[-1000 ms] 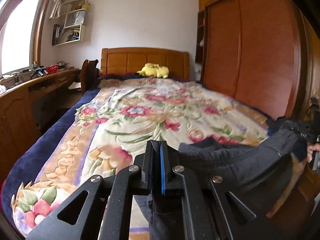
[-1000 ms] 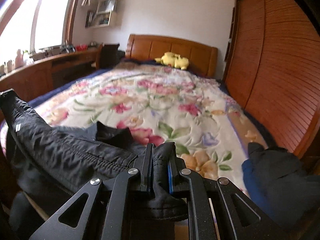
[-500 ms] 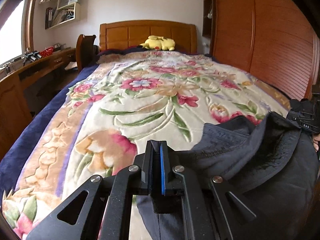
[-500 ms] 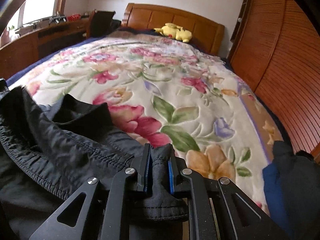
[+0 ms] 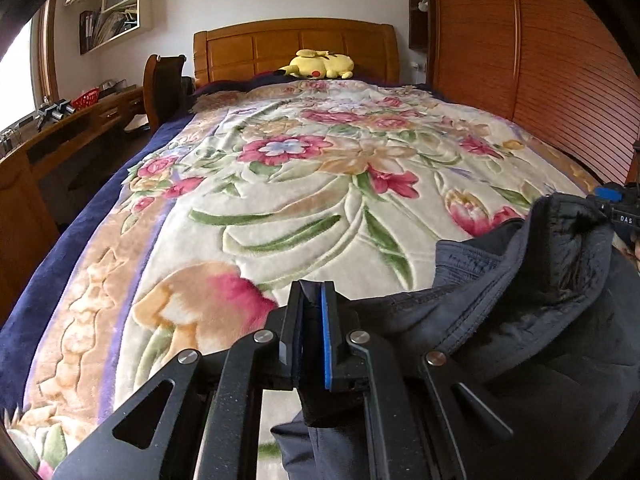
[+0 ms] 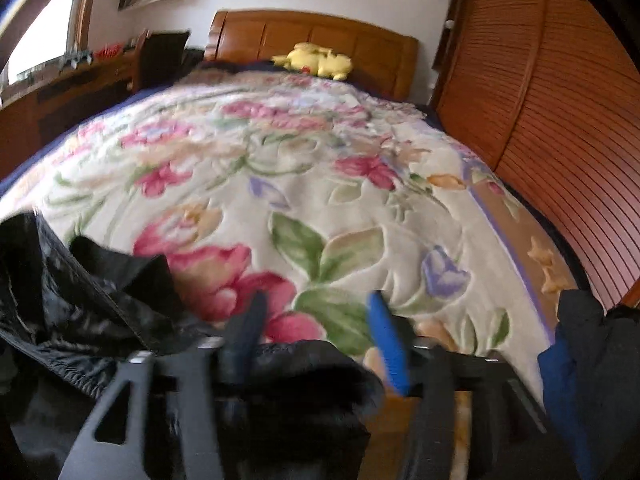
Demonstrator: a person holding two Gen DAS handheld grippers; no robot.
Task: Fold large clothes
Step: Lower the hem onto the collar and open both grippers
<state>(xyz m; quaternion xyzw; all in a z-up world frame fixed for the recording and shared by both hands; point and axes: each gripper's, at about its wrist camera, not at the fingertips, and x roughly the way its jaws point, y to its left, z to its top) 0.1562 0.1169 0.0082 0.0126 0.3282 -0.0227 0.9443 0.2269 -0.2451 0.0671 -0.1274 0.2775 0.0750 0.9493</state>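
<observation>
A: Your left gripper (image 5: 311,332) is clamped on the jacket (image 5: 520,320) hem; the right gripper (image 6: 316,340) has its jaws spread wide, cloth lying loose between them.

B: Risk?

A: One-sided hold. If you pull left now, the free side probably drags and bunches, or slides off the foot of the bed (image 5: 280,184).

B: Jacket state?

A: Dark, padded, rumpled, with the lining showing. It's heaped at the near edge of the floral blanket (image 6: 320,208), not spread flat.

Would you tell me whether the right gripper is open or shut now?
Open: the right gripper's fingers stand wide apart, blanket showing between them.
</observation>
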